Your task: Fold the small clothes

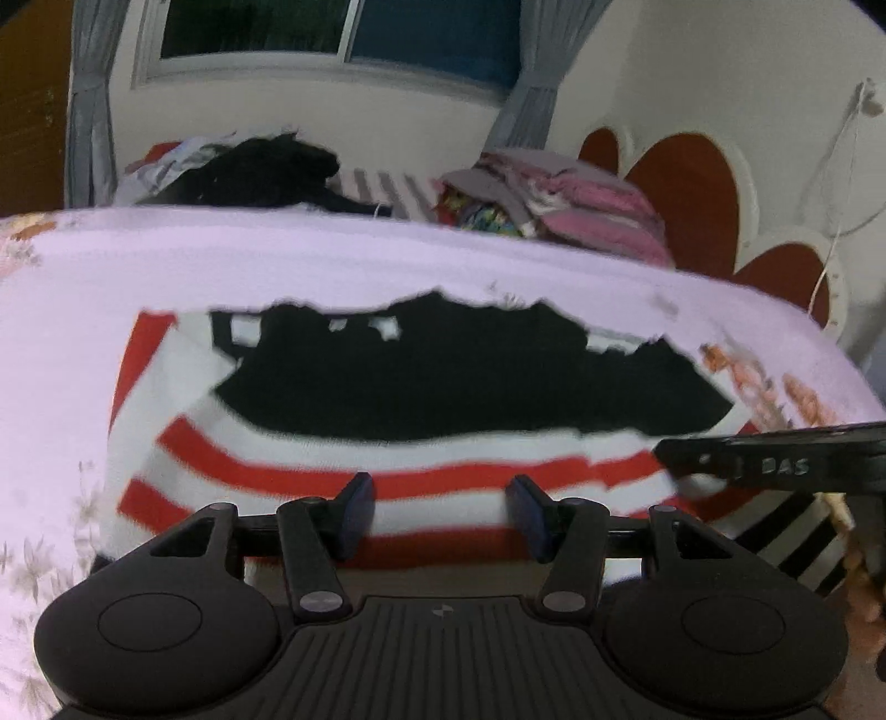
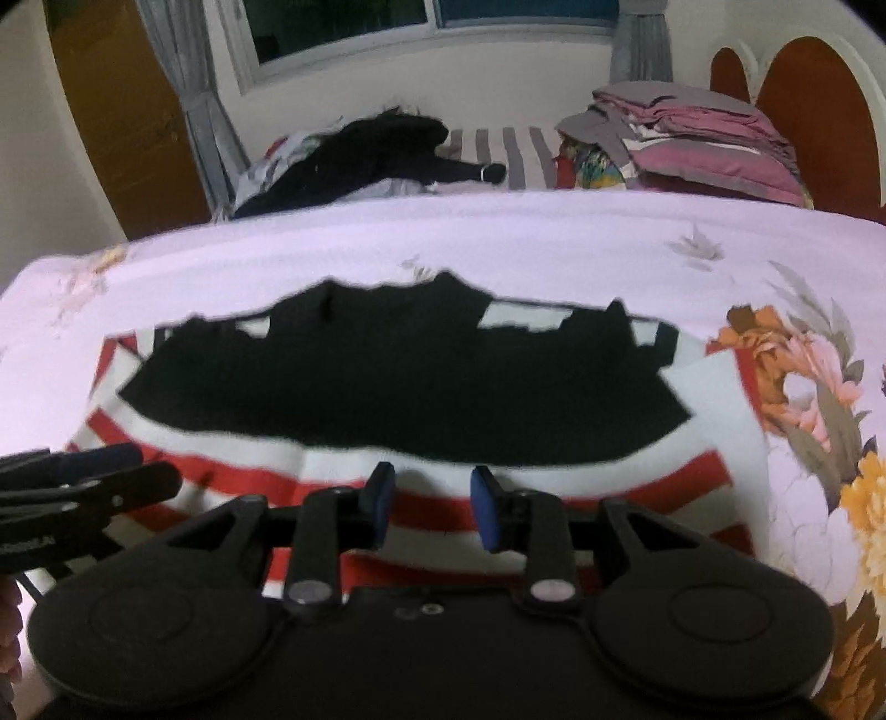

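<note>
A small black garment lies spread flat on a red-and-white striped cloth on the pale floral bedspread. My left gripper is open and empty, just short of the garment's near edge, over the striped cloth. My right gripper is open and empty, also near the garment's near edge, over the striped cloth. The right gripper shows at the right of the left wrist view; the left gripper shows at the left of the right wrist view.
At the back of the bed lie a heap of dark clothes and a stack of folded pink and grey clothes. A headboard stands at the right, a window with curtains behind.
</note>
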Motion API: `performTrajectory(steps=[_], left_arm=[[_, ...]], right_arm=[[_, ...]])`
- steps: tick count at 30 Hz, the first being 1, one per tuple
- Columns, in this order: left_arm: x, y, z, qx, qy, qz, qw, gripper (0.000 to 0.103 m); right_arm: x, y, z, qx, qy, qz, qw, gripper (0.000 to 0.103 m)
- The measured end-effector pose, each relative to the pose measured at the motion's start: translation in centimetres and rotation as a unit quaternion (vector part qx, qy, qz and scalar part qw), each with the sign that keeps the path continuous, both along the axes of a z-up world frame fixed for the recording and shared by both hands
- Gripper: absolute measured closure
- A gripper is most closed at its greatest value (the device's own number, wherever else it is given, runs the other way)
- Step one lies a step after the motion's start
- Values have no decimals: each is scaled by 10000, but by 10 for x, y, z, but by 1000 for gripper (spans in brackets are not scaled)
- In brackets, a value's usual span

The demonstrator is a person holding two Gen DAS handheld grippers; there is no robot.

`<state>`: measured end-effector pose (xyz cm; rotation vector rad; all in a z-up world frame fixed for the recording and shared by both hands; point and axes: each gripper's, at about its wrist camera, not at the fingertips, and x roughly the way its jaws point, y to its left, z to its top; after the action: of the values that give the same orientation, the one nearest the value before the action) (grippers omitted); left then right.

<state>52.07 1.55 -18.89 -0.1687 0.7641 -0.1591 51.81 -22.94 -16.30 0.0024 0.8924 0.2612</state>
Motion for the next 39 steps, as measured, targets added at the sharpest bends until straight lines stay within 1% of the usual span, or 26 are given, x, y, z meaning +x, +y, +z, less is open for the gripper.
performTrajectory(steps=[2,5,7,10,12,15,16,18,21,24,26,29,33,35,38,39], left_arm=[[-5,3,-5,19,-5,8,10000,49],[-13,7,-5,213,-44,-33,9998,49],[-16,15,-4,190,-3,44,9998,49],[-20,21,-4,149,54,178,9997,49],[-21,19,-1,185,83,235,9995,49],[-25,13,4,162,102,256,9995,49],[-28,10,6,151,92,222,9996,49],[-32,5,7,175,92,177,9996,49],[-34,1,2,279,127,172,9994,49],[-32,0,1,293,181,200,9992,48],[-31,0,2,294,211,187,9992,44],[-30,-1,2,313,232,155,9991,39],[-26,-4,2,326,286,136,9990,33],[-25,-6,2,332,314,109,9989,29],[-24,-7,2,362,331,106,9987,27],[-24,-7,2,365,330,108,9987,27]], right_arm=[[-2,-5,-5,-64,62,-70,9999,74],[-8,-17,-6,-214,3,-157,9996,74],[-11,-26,-5,-325,-24,-253,9991,74],[-15,-40,-7,-346,57,-438,9984,74],[-20,-44,-4,-222,84,-519,9984,73],[-32,-41,2,-14,18,-474,9989,63],[-37,-37,3,-38,-30,-428,9991,60],[-45,-31,3,-151,-99,-377,9991,59],[-50,-29,-7,-424,-9,-426,9982,56],[-49,-30,-11,-443,-13,-482,9979,50],[-48,-28,-12,-492,-11,-504,9975,38],[-48,-24,-15,-603,-52,-487,9970,28],[-47,-25,-19,-594,-38,-492,9970,19],[-45,-26,-21,-606,-11,-486,9970,9],[-41,-26,-23,-595,66,-447,9972,2],[-40,-26,-23,-608,70,-442,9971,1]])
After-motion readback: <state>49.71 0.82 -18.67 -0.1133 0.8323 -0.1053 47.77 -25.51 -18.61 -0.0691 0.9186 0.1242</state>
